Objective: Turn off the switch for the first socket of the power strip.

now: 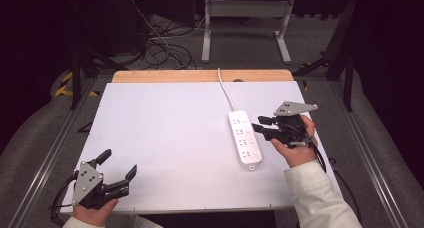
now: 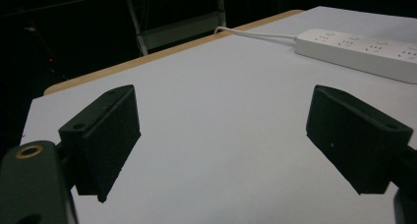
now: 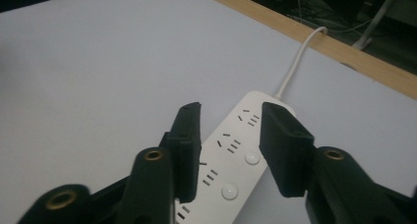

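The power strip [image 1: 245, 139] lies flat on the white table [image 1: 165, 138], right of the middle, long axis running away from you, its white cord [image 1: 226, 90] trailing off the far wooden edge. Your right gripper [image 1: 261, 125] hangs just beside its right flank, fingers [image 3: 189, 145] partly apart with nothing between them and not pressing on anything. Your left gripper [image 1: 119, 169] sits well apart at the near left corner, fingers [image 2: 105, 135] spread wide and empty.

Judge the strip as a stiff, hard plastic bar, light for its length, with a smooth shell that will likely slip under a weak pinch. Take it across the narrow width, on the two long side walls, near the middle so it does not tip; stay off the sockets and the round buttons [image 3: 228, 189]. Expect the cord to drag and twist the far end as you lift.

The right gripper view gives you the socket slots and buttons close up, seen between the fingers. The high view gives what that one cannot: the whole strip and both hands. The left gripper view shows the strip [image 2: 364, 49] side-on, revealing its low height.
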`<state>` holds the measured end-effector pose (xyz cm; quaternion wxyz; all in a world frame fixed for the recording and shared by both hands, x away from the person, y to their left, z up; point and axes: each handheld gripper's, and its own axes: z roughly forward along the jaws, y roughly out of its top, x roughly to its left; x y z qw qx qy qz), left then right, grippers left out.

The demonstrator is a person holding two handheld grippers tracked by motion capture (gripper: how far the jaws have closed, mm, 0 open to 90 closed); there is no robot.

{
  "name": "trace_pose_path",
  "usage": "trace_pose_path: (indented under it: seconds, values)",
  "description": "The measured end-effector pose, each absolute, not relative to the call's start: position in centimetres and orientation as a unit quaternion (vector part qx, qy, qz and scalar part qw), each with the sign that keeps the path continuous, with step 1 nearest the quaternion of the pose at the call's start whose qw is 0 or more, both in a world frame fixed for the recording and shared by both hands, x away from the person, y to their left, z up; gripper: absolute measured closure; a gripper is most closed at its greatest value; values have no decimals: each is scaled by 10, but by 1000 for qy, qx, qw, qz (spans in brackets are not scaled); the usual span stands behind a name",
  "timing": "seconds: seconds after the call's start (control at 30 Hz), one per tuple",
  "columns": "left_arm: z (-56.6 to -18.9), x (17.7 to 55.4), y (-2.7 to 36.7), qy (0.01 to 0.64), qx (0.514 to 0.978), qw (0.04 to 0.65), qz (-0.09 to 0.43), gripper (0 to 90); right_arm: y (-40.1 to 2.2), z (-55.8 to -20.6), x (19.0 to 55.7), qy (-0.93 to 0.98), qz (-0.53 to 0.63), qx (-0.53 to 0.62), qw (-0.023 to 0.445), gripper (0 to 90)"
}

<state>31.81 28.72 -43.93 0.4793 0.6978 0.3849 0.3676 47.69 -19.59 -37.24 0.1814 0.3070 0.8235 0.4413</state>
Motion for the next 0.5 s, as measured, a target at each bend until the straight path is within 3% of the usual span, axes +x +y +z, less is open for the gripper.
trace_pose_path:
  seconds: [0.23,0.5]
  values:
    - [-439,318,287,385,698,480,367,131,-194,-369,493,825,437,322,155,890]
    - [-440,319,287,385,699,480,366,131,-186,-372,513,831,414,329,171,900]
